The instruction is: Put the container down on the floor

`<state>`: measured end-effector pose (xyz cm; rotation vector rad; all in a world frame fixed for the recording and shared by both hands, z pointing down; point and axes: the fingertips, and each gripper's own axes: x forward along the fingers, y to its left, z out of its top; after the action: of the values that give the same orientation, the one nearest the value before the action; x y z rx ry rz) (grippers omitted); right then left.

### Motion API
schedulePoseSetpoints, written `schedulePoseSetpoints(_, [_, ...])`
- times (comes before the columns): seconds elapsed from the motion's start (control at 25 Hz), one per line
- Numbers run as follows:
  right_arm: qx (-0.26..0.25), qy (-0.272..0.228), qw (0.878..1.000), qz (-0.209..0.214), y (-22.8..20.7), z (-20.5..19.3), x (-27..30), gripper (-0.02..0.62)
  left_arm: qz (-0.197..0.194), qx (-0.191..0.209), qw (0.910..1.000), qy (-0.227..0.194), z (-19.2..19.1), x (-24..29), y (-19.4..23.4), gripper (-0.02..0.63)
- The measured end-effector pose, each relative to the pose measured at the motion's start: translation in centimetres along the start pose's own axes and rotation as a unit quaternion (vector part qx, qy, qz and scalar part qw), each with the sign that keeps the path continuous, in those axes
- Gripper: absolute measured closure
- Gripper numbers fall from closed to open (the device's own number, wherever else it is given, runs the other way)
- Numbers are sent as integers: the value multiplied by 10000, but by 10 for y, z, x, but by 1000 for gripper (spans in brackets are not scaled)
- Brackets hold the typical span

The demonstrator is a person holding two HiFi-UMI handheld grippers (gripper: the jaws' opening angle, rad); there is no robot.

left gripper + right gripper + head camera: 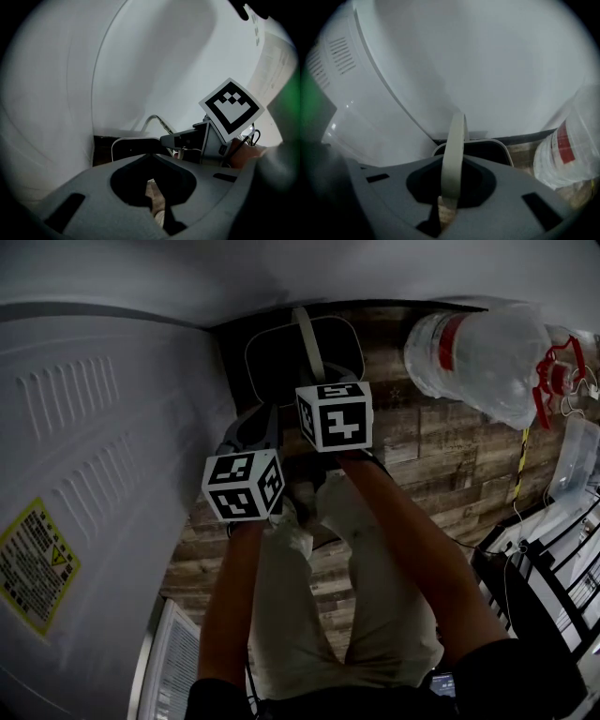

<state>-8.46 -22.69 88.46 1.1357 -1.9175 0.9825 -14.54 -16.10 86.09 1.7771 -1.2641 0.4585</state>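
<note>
A dark container (277,348) with a pale rim sits low in the corner, over the wood floor (441,465). I cannot tell whether it touches the floor. Its pale strap handle (308,338) stands upright. My right gripper (317,381) is shut on that handle; in the right gripper view the handle (453,154) runs straight up between the jaws, with the container (492,147) behind. My left gripper (251,442) hangs beside and nearer me, shut and holding nothing (152,183). In the left gripper view the container (129,146) and the right gripper (187,139) lie ahead.
A white appliance (94,474) with a yellow warning label (37,563) fills the left. A big clear water bottle (487,352) with a red band lies at the right of the container. A black rack (553,568) stands at the far right. The person's legs (347,596) are below the grippers.
</note>
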Motion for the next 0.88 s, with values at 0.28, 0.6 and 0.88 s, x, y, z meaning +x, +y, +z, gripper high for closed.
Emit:
schedulePoseSetpoints(0.28, [14,71,10000,3,-2,-9,-2,563,-68,-50,10000,3,-2,2,-4,592])
schedulePoseSetpoints(0.6, [98,214,9997,-99,-20,-22,-8,563,-130,84,9999,27,-6,11,-21,592])
schedulePoseSetpoints(0.88, [150,371,9990,-203,-44,-43,-14,563,-251,239,9994,71,-9,24,-42,592])
